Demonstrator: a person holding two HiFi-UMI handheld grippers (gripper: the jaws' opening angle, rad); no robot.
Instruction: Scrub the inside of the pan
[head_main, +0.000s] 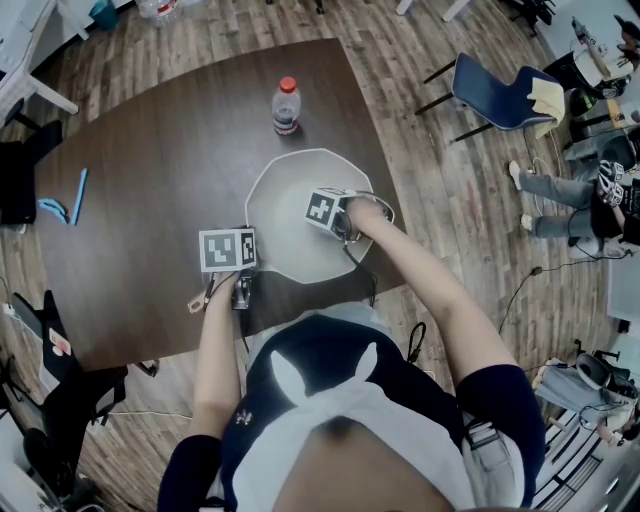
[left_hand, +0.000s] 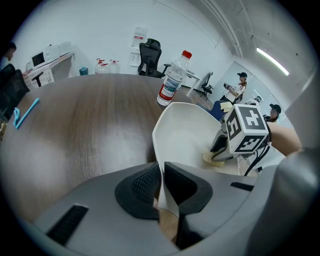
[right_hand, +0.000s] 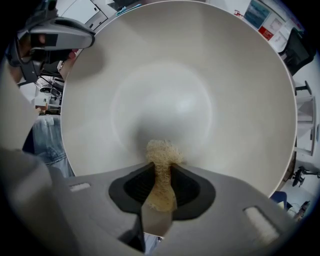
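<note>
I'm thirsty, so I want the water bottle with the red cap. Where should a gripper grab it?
Probably the bottle round its middle, at the label, coming in level from the side facing the pan. It stands upright with nothing touching it, so its round body is free for a jaw on each side.

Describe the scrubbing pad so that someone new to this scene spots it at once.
On the dark brown wooden table sits a wide white pan. Inside it, the right gripper pinches a small tan fibrous scrubbing pad. It is the only rough, straw-coloured thing against the pan's smooth white inside.
</note>
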